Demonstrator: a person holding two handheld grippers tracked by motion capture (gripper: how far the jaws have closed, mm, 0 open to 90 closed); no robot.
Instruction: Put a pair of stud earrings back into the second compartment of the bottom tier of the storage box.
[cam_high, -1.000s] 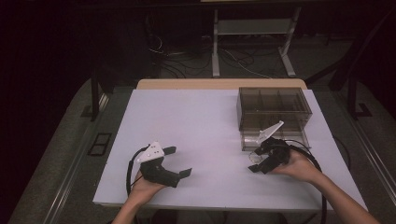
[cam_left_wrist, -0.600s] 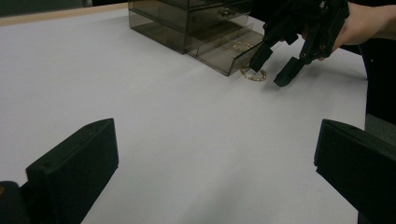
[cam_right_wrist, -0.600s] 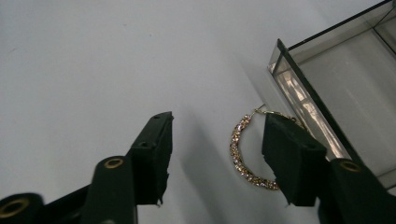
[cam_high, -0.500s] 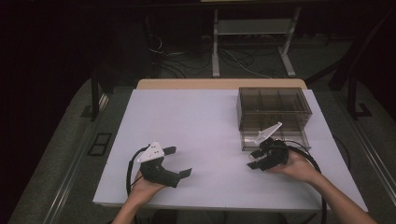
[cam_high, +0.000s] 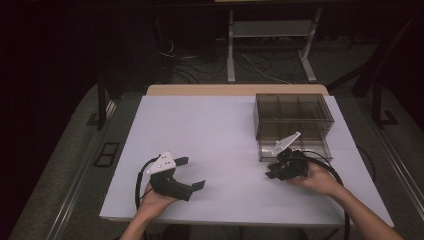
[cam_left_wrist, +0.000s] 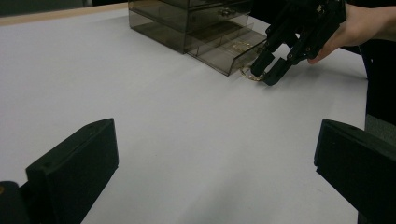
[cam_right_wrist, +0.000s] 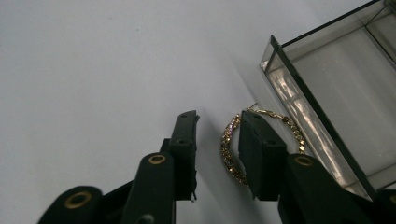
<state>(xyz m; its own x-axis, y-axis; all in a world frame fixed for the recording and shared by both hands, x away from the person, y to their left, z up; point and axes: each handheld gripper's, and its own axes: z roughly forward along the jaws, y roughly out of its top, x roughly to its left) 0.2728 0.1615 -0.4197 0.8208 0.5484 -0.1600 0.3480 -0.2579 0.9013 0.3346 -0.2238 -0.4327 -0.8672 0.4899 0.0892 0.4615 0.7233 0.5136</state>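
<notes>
A gold hoop earring (cam_right_wrist: 229, 151) lies flat on the white table (cam_high: 215, 135), just beside the pulled-out lower drawer (cam_right_wrist: 327, 93) of a smoked clear drawer box (cam_high: 292, 112). My right gripper (cam_right_wrist: 218, 116) points down at it. Its jaws have just been closing and now straddle the hoop's left rim, with a gap still showing beside the left jaw. From the left gripper view the right gripper (cam_left_wrist: 266, 77) has its tips at the earring (cam_left_wrist: 250, 77) by the drawer (cam_left_wrist: 229, 51). My left gripper (cam_high: 192, 173) rests open at the near left, nothing between its jaws.
The drawer box stands at the table's back right, its lower drawer (cam_high: 295, 147) drawn toward me. A cable loops from each gripper. Beyond the table's far wooden edge (cam_high: 235, 90) are a metal stand and floor cables.
The right gripper's jaws have drawn closer together around the earring's rim. Both hands have kept their places, and the left gripper is unchanged.
</notes>
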